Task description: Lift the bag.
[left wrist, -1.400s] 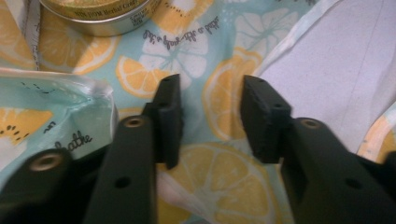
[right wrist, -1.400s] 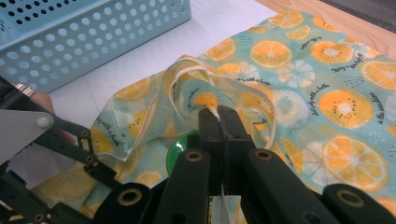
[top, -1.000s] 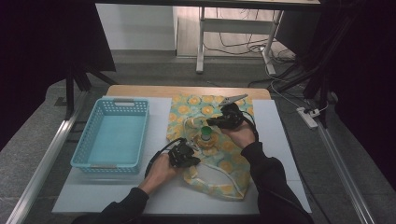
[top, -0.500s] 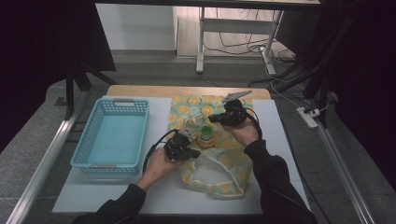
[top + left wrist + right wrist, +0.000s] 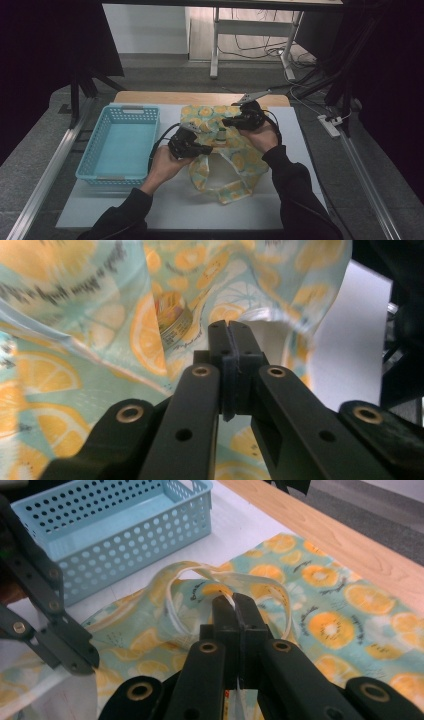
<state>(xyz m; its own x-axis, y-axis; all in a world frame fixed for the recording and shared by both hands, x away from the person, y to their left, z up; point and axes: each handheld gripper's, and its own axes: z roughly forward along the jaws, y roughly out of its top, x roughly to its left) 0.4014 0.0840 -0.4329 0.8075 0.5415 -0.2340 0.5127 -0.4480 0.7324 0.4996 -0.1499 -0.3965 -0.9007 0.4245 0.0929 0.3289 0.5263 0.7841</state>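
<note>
The basket (image 5: 119, 145) sits left of the bag (image 5: 227, 155). Right of it, the left gripper (image 5: 209, 148) is clamped shut on the bag's near rim; farther right, the right gripper (image 5: 226, 121) is pinched on the far rim. Both rims have been lifted since a second ago, the mouth is spread, and a can (image 5: 172, 315) is exposed inside, judged ready for removal.
</note>
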